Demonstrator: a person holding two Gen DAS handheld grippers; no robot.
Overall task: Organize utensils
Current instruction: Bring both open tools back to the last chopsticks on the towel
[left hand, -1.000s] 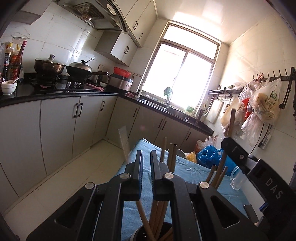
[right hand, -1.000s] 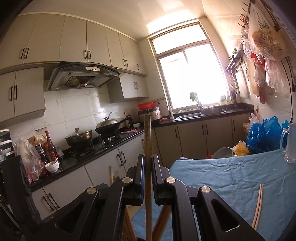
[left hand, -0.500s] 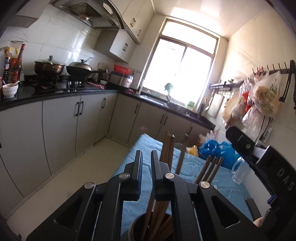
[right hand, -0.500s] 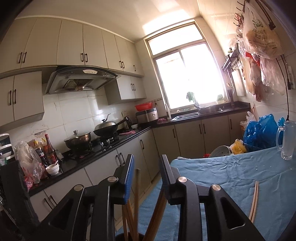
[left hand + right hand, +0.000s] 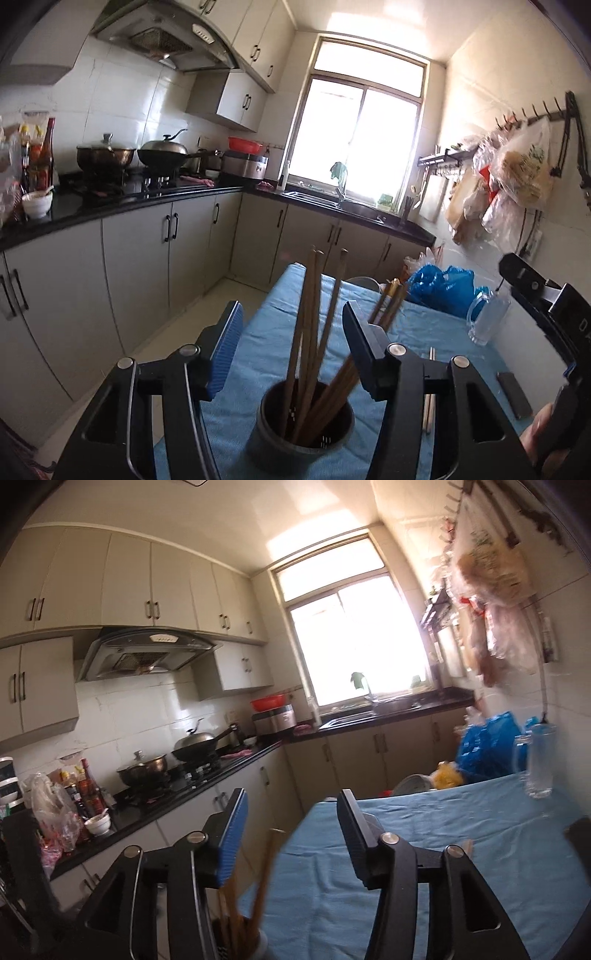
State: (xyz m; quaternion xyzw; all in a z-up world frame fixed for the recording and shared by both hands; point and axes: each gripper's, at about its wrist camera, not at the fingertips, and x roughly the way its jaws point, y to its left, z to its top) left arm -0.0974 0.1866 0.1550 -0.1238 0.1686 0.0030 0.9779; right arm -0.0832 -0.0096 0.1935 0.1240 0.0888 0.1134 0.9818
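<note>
Both grippers, left (image 5: 291,345) and right (image 5: 290,834), were opening, fingers pressing nothing. Chopsticks (image 5: 314,332) stood in the cup (image 5: 304,424). Judged light, stiff, slippery; the loose pair (image 5: 428,402) right of the cup is best pinched mid-length.

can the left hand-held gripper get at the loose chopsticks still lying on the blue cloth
Probably yes. The left hand-held gripper is opening with nothing pinched, and the loose chopsticks lie flat on bare blue cloth beside the holder, though its own finger partly hides them.
</note>
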